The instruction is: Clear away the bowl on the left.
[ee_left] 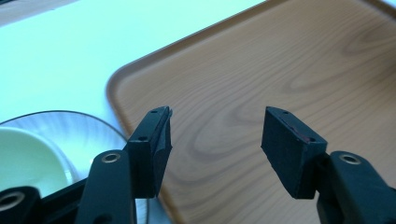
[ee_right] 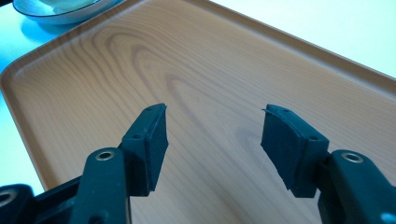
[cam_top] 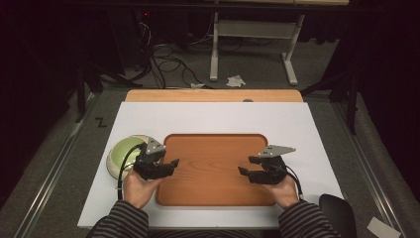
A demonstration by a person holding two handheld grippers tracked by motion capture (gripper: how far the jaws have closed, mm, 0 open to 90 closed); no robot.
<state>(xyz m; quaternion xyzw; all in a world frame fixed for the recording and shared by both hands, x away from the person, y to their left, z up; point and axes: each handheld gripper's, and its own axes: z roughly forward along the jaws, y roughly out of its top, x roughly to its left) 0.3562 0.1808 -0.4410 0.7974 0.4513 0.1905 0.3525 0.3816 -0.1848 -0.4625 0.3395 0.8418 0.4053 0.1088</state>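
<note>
From the high view, your left gripper (cam_top: 166, 166) hangs over the left edge of the wooden tray (cam_top: 213, 196), and your right gripper (cam_top: 250, 167) sits over its right side, both aimed inward. The pale green bowl (cam_top: 121, 151) sits on the white bench (cam_top: 218, 116) in the lower left of the frame, just beside the tray's left rim and partly behind your left gripper. The likely step is picking up that bowl and setting it on the tray, so turn the left gripper back toward the bowl's rim before you close.

In the left gripper view, the jaws are spread wide with nothing between them; the bowl (ee_left: 32, 156) lies at the lower left, its rim close to the tray (ee_left: 280, 65) edge. Lift the bowl over that raised lip; don't drag it across.

In the right gripper view, the jaws are likewise released and empty above bare tray (ee_right: 196, 70), with the bowl (ee_right: 60, 11) at the upper left. The tray's middle is free room; keep your right gripper back so the bowl can land there.
</note>
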